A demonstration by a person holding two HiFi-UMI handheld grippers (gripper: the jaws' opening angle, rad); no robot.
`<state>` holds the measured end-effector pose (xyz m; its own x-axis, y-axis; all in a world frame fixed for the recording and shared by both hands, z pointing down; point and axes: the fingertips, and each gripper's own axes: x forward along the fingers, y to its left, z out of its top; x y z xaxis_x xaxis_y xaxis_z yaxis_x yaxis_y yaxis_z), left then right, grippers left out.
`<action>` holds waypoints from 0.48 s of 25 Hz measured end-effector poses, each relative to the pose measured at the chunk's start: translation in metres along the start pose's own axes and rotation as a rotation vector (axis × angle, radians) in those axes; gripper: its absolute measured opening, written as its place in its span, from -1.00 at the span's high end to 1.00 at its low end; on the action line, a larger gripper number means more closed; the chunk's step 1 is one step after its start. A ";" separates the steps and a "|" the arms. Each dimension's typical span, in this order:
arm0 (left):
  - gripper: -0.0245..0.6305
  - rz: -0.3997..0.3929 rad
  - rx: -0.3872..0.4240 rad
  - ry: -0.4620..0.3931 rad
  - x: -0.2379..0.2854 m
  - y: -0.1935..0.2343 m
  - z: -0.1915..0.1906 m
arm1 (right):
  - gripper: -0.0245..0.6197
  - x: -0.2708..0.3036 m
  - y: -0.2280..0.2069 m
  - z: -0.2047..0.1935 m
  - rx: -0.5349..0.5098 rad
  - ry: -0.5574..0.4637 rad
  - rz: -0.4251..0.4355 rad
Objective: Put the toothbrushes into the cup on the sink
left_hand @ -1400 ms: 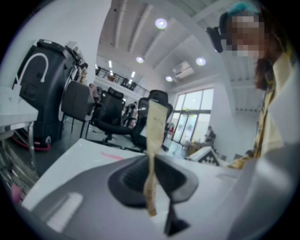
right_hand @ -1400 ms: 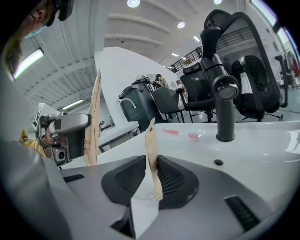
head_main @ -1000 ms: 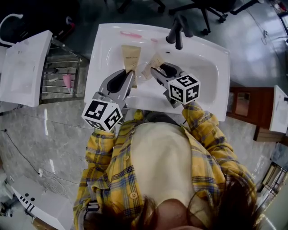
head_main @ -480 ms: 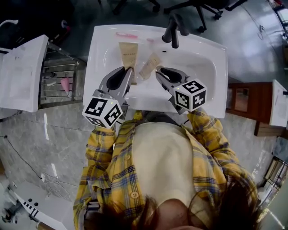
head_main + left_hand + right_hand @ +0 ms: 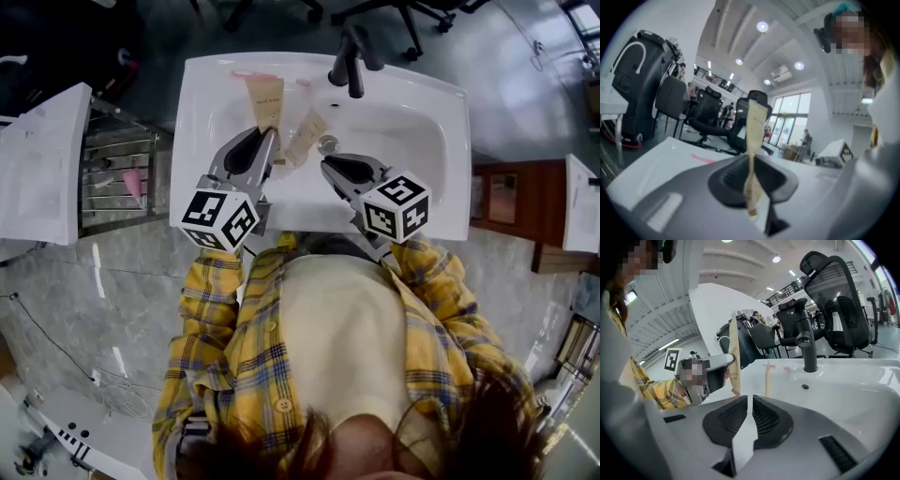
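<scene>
Presently, left gripper (image 5: 751, 164) fingers (image 5: 727, 179) clamp toothbrush packet (image 5: 756, 126) upright, suited to end-first drop into cup; right gripper (image 5: 750, 399) fingers (image 5: 725, 420), just closing, nearly meet on nothing; second packet (image 5: 305, 139) lies in sink (image 5: 422, 122).

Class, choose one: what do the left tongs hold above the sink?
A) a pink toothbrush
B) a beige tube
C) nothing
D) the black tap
B: in the left gripper view, the left tongs are pinched shut on a beige tube that stands upright between them.
</scene>
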<state>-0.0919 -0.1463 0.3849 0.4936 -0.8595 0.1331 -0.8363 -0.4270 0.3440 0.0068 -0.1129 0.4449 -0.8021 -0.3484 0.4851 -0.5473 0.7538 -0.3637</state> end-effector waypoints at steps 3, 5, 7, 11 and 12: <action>0.78 -0.007 -0.003 0.007 0.010 0.002 -0.006 | 0.80 -0.002 0.001 -0.001 0.000 -0.002 0.002; 0.78 -0.020 -0.007 0.008 0.016 0.002 -0.010 | 0.80 -0.003 0.000 -0.002 0.007 -0.004 -0.002; 0.78 -0.036 -0.013 0.007 0.021 0.000 -0.014 | 0.80 -0.005 -0.003 -0.004 0.014 -0.004 -0.008; 0.78 -0.056 -0.033 0.013 0.029 -0.002 -0.023 | 0.80 -0.008 -0.006 -0.007 0.027 -0.003 -0.019; 0.78 -0.057 -0.036 0.017 0.031 -0.001 -0.025 | 0.80 -0.009 -0.007 -0.008 0.030 -0.003 -0.021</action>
<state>-0.0698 -0.1654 0.4116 0.5445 -0.8289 0.1282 -0.7976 -0.4644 0.3848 0.0195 -0.1109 0.4492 -0.7912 -0.3659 0.4901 -0.5709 0.7292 -0.3772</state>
